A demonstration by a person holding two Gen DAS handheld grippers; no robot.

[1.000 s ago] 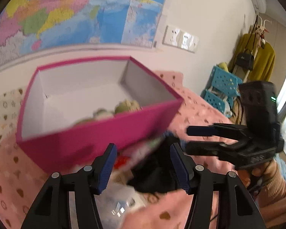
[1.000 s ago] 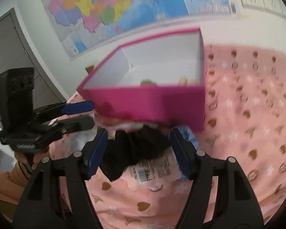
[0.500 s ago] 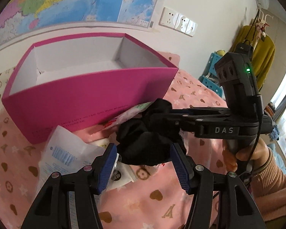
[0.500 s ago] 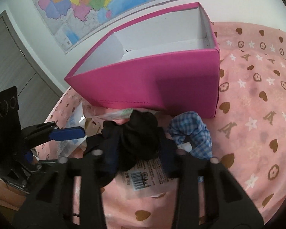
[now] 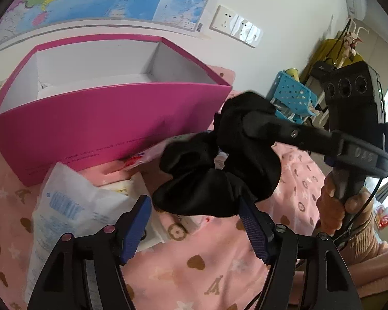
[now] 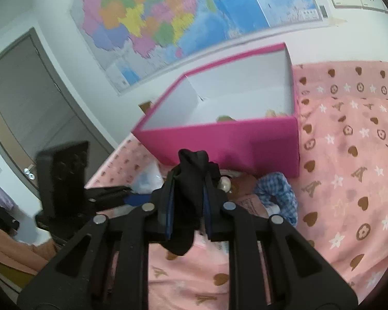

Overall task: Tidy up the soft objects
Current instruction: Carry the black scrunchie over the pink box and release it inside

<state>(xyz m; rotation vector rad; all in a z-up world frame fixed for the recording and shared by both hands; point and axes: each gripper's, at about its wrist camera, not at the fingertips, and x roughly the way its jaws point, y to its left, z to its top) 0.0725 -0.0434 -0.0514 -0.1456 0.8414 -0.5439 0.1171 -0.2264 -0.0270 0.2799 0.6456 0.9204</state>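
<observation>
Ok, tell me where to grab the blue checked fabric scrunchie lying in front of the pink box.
Pinch the puffy upper arc of the blue checked fabric scrunchie from above, one finger through its centre hole. It lies flat on the pink patterned blanket, beside the magenta cardboard box; its ruffled ring is soft and bunches easily.

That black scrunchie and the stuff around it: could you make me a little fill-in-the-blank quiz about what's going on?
1. The black scrunchie is pinched by the ____ gripper.
2. The left gripper stands ____, gripping nothing.
3. The open box is ____ on the outside.
4. The checked scrunchie on the bedspread is white and ____.

Missing words: right; open; pink; blue
</observation>
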